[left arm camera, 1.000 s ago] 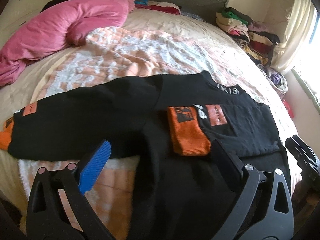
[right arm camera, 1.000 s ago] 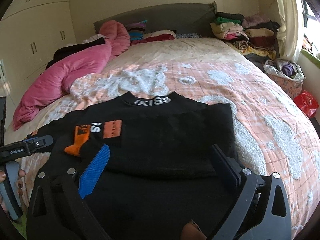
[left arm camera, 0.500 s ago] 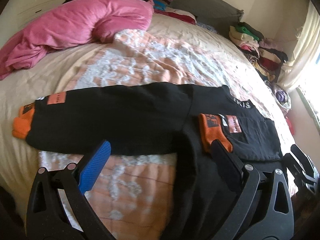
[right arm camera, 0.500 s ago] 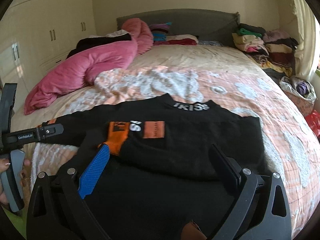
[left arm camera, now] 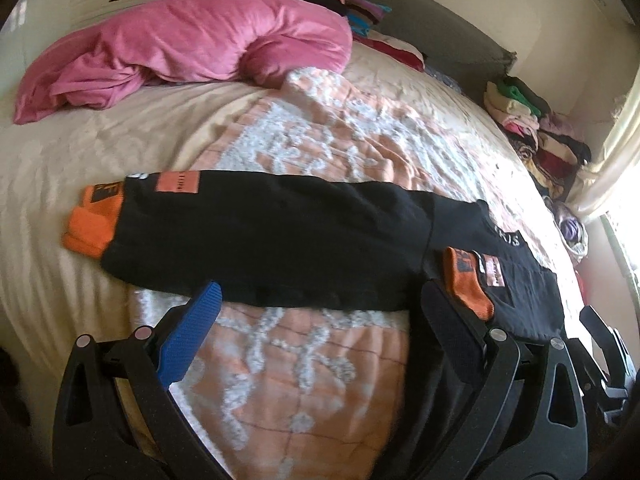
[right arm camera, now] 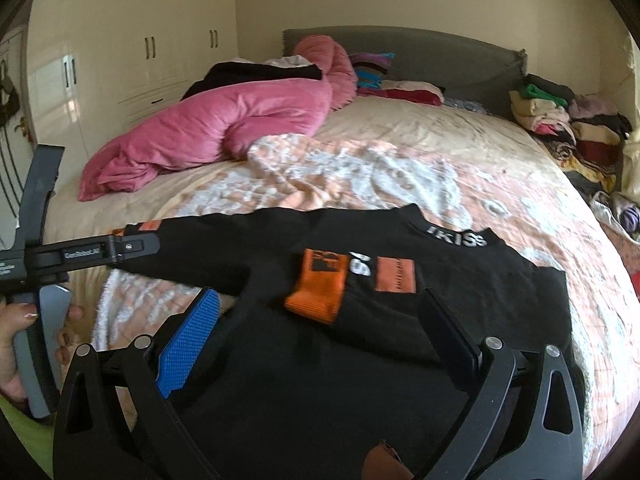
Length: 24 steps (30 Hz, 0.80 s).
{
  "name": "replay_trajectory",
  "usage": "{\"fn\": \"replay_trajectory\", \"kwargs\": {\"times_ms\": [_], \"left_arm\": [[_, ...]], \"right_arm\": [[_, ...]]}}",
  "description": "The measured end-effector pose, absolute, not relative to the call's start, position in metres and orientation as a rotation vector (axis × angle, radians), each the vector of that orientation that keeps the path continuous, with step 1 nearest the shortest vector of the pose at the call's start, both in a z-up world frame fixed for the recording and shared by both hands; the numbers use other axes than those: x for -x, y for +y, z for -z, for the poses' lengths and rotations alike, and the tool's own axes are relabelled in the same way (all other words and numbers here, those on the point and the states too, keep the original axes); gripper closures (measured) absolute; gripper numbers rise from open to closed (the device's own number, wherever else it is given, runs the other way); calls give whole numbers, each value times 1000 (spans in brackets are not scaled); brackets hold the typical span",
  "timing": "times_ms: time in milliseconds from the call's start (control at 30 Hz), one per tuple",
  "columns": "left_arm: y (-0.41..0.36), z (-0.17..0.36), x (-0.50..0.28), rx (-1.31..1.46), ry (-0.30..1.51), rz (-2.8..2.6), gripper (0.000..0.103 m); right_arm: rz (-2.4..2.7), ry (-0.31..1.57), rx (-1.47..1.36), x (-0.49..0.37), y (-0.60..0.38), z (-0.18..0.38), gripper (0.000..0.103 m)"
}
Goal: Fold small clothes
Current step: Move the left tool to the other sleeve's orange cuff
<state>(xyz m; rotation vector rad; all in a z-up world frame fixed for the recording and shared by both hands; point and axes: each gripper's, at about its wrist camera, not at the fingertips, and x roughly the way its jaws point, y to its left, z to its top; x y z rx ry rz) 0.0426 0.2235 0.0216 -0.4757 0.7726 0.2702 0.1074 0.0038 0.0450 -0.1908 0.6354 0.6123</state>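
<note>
Left wrist view: my left gripper (left arm camera: 318,316) has its jaws spread wide, gripping nothing, hovering over the black sweater (left arm camera: 280,240) on the bed (left arm camera: 300,380), whose one sleeve lies stretched out flat. My right gripper (right arm camera: 320,320) is likewise wide apart and empty above the sweater's body, where the other orange cuff (right arm camera: 316,288) lies folded across the chest.
</note>
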Motion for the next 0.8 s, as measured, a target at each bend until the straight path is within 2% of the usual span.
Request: {"fn": "replay_trajectory", "kwargs": {"times_ms": [800], "left_arm": [[303,0,-5,631,732,-416,9]], "right_arm": [[-793,644,297,-82,96,-47,4]]}}
